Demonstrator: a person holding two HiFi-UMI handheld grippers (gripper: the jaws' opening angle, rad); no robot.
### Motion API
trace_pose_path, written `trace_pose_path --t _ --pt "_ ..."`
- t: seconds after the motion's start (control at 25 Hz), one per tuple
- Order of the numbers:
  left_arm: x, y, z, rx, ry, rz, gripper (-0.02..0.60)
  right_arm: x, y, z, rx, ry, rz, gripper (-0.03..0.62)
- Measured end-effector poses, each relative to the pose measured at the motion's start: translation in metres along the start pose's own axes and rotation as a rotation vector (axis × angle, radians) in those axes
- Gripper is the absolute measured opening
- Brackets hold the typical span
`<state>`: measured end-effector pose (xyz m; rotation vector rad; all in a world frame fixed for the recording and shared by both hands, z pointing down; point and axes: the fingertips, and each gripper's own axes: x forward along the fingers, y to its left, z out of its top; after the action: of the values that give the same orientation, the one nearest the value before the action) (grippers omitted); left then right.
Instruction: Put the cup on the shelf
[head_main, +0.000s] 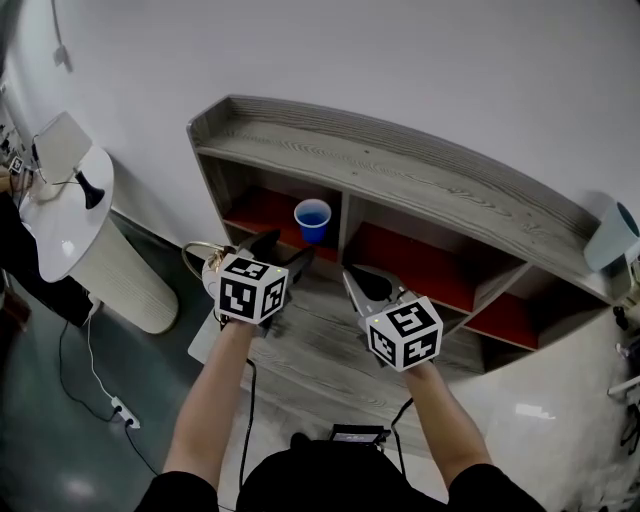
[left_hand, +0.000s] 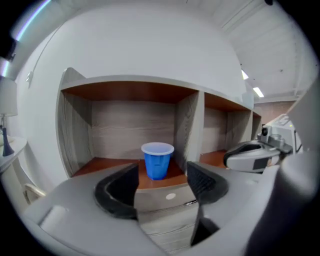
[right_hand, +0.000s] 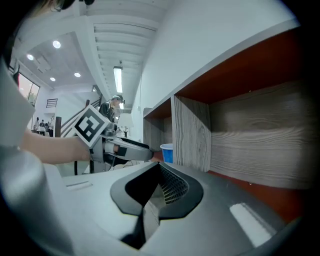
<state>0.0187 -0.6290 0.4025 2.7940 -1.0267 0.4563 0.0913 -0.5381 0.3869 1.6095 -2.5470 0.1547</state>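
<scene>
Nearest the person, the left gripper (head_main: 286, 250) hangs over the desk (head_main: 320, 345), aimed at the left-end compartment of the shelf (head_main: 400, 170); its fingers (left_hand: 205, 181) stand wide apart with nothing between the pads; only the desk's far edge and the compartment floor show through the gap. Judgement: so wide and empty a stance suits a gripper that is done with its load, not one about to carry. The right gripper (head_main: 352, 278) hangs just to its right, facing the divider and the middle compartment; its fingers (right_hand: 172, 186) are closed together on nothing. Judgement: it is parked out of the way, since one cup needs one gripper.

Beyond both, the cup (head_main: 312, 220) stands upright, mouth up, on the red floor of the left-end compartment, near the divider on its right. In the left gripper view the cup (left_hand: 158, 160) sits straight ahead on the line between the fingers, but past their tips and clear of both pads; no contact. In the right gripper view only part of the cup (right_hand: 167, 152) shows past the divider, well left of that gripper's line.

Judgement: the cup is already on the shelf; what remains is to draw back without brushing it.
</scene>
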Motion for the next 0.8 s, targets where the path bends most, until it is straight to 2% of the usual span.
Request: trace_pose_path --t 0.2,0.36,0.48,0.68,0.8 --pt "-0.029 -0.02 -0.014 -0.036 -0.084 -0.06 0.171 -0.007 0.008 -0.015 -0.014 0.029 0.006 0.012" --pt "-0.042 -0.028 -0.035 -0.112 -0.133 -0.085 0.022 -0.013 0.018 -0.023 -0.001 0.024 0.01 0.012" --pt "-0.049 -0.038 -0.048 -0.152 -0.16 -0.114 0.0 -0.017 0.024 -0.029 0.017 0.022 0.008 0.012" --pt "-0.057 -0.062 -0.057 -0.112 -0.178 -0.179 0.0 -0.025 0.026 -0.036 0.025 0.028 -0.001 0.012" --pt "-0.06 -0.075 -0.06 -0.116 -0.193 -0.2 0.0 -0.033 0.024 -0.038 0.026 0.024 -0.003 0.012"
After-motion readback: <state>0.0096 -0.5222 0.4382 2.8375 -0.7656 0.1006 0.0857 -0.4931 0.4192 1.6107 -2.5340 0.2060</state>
